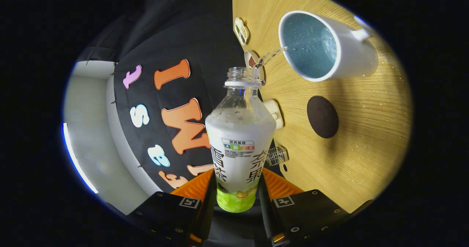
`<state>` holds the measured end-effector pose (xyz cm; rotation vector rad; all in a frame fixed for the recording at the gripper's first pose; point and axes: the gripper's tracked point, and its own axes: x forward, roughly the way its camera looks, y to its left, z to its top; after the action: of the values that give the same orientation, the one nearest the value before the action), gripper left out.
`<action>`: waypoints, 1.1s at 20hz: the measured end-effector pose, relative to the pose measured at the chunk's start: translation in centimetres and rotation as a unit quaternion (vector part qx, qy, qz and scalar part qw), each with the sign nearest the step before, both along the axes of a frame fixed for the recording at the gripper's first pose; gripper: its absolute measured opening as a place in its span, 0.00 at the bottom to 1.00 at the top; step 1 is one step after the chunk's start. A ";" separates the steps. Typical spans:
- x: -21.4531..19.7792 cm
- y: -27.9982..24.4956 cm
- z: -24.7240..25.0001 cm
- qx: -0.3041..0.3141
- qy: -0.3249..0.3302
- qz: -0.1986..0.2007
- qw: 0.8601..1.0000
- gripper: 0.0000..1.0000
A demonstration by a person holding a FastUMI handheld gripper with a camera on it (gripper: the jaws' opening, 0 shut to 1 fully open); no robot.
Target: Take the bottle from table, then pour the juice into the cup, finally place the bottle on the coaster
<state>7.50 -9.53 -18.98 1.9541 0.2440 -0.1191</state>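
Hand-held gripper (237, 192) pinches the tilted bottle (240, 144) — juice streams into the cup (326, 47).

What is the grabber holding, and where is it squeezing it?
The gripper is holding the bottle. Both fingers press on its lower body, one on each side, down near the bottom of the label, while juice pours from the open neck into the cup.
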 end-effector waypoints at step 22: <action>0.6 -1.6 0.1 0.068 -0.003 -0.025 0.997 0.58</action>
<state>8.08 -11.18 -18.92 2.0952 0.2043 -0.1310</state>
